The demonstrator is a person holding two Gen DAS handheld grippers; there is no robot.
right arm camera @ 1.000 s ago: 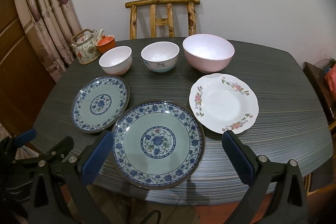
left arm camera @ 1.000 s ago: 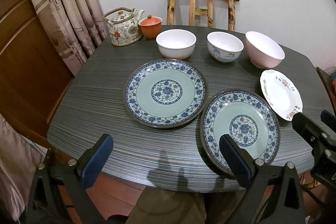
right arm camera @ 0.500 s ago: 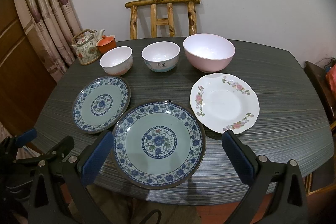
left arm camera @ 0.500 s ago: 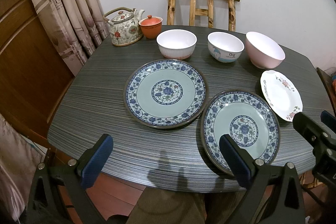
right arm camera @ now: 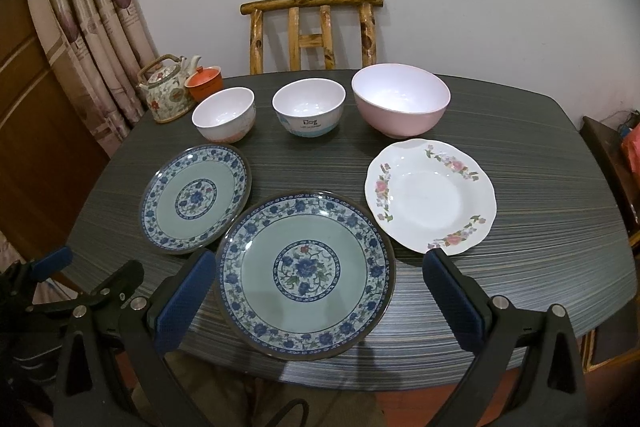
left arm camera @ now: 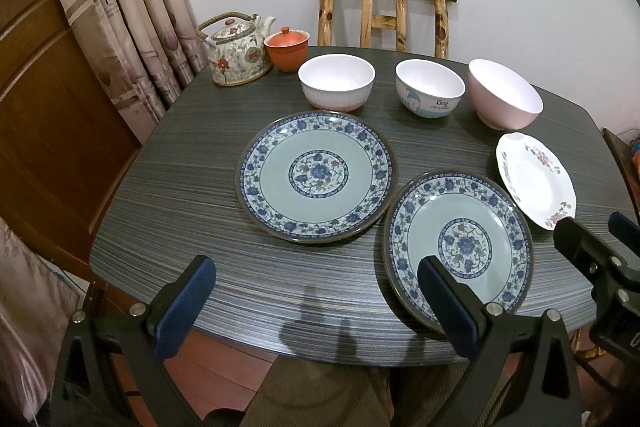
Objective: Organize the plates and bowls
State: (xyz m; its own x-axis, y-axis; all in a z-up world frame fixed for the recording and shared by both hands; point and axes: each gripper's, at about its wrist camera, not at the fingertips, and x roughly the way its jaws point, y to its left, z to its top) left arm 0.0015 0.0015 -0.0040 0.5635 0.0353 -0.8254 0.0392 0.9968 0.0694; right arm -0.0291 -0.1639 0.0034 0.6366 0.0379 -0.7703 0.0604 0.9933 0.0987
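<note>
The biggest danger was the near blue plate (right arm camera: 306, 277), because it sat right at the near edge of the table (right arm camera: 560, 227), closest to the person, and a clumsy bump could have pushed it off onto the floor, where it would likely break. A plate lies flat, so a finger would have to slip under its thin rim, and it could slide away or tip out of a weak pinch. The right gripper (right arm camera: 318, 301) hung just above that plate with its jaws wide apart, one blue pad on each side of the plate, and it held nothing and touched nothing. The left gripper (left arm camera: 316, 305) was also wide open and empty, hanging over the table edge just left of the near blue plate, with one pad over that plate's left rim. The second blue plate (left arm camera: 316, 181) lay just behind and to the left of the near one, so close that their rims nearly met and could knock together. The white flower plate (right arm camera: 430, 195) lay behind and to the right. Farther back stood a row of three bowls, a ribbed white bowl (right arm camera: 224, 115), a picture bowl (right arm camera: 309, 113) and a big pink bowl (right arm camera: 400, 105), none stacked yet.
</note>
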